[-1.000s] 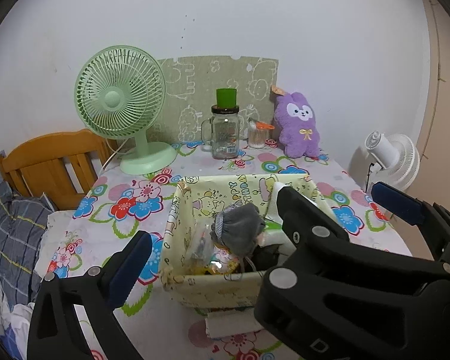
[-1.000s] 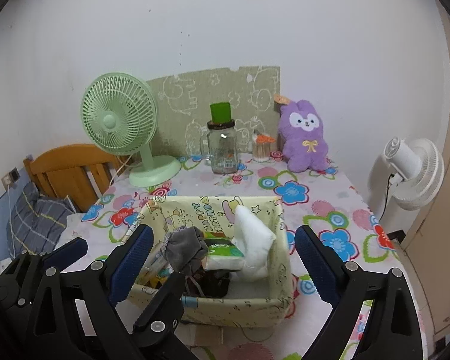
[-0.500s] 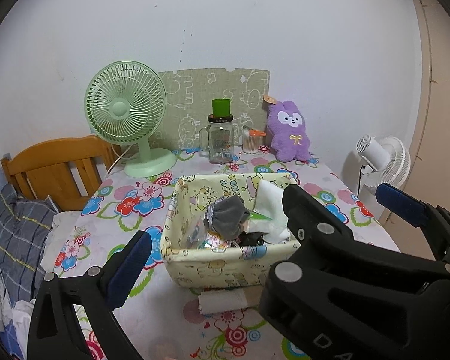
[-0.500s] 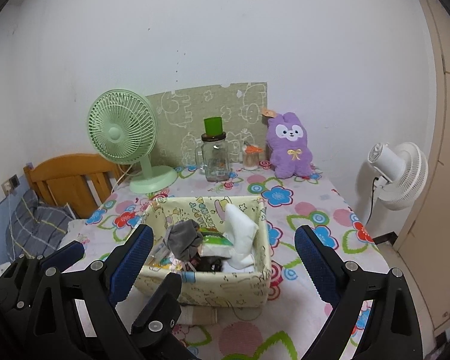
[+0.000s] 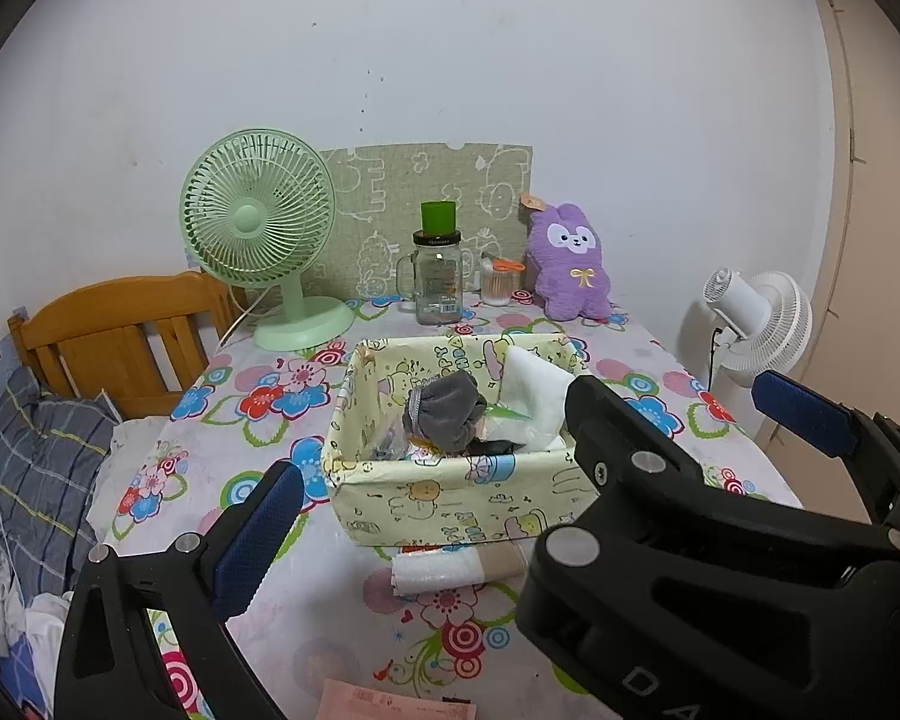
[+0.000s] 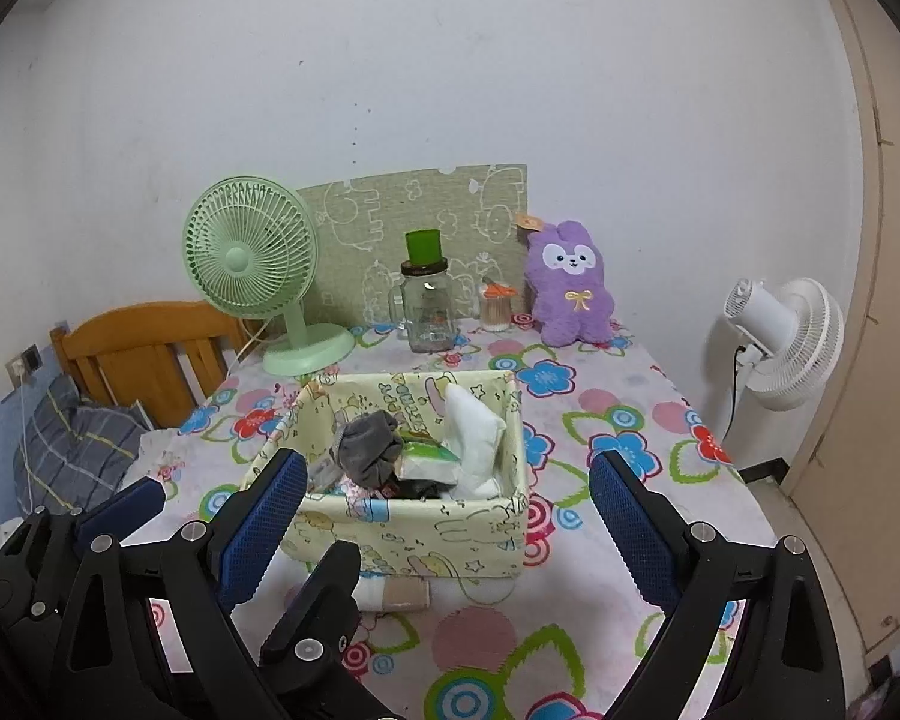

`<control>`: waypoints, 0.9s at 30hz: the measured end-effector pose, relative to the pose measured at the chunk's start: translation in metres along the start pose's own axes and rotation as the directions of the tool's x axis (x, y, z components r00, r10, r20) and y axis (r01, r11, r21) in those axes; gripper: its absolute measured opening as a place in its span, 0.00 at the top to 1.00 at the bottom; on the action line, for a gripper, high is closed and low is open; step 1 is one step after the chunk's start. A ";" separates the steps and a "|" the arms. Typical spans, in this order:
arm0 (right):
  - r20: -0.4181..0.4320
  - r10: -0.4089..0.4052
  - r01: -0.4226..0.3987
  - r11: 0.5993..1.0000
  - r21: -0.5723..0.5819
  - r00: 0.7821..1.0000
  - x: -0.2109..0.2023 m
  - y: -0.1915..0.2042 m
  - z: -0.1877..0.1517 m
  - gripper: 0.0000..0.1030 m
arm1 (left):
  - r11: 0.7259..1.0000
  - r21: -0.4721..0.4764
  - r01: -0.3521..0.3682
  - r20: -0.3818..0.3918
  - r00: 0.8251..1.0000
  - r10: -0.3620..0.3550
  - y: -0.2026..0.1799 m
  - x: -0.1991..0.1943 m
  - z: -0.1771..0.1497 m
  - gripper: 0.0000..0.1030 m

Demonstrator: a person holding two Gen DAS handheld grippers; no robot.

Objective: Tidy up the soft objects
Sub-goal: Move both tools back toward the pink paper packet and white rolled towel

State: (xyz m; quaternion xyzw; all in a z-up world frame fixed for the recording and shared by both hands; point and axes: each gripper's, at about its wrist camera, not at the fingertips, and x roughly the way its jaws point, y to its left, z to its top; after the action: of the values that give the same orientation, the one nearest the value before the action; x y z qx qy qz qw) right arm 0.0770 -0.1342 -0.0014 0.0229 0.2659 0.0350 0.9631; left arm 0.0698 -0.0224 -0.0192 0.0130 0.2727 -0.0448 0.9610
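Both claws have drawn back from the fabric basket [image 6: 390, 531], which looked larger and nearer a second ago. Going left to right, the left claw [image 5: 426, 510] hangs with its jaws spread wide and holds nothing; the right claw [image 6: 444, 516] is likewise wide open and empty. Between them, on the flowered bench [image 6: 624, 420], the basket holds a grey sock [image 6: 369, 447], a green packet [image 6: 429, 456] and a white cloth [image 6: 471, 435]. A rolled white item [image 5: 456, 567] lies on the bench just in front of the basket. A purple plush [image 6: 570, 285] sits at the far edge.
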 end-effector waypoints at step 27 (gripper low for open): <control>-0.065 0.026 -0.025 1.000 0.014 0.998 -0.002 -0.007 -0.045 0.06 | 1.000 -0.021 -0.019 -0.031 0.999 0.018 -0.007 -0.003 -0.045 0.00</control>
State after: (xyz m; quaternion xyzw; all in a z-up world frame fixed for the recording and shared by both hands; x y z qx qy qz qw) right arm 0.0529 -0.1403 -0.0394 0.0314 0.2970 0.0461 0.9533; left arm 0.0429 -0.0268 -0.0557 0.0060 0.2877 -0.0328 0.9571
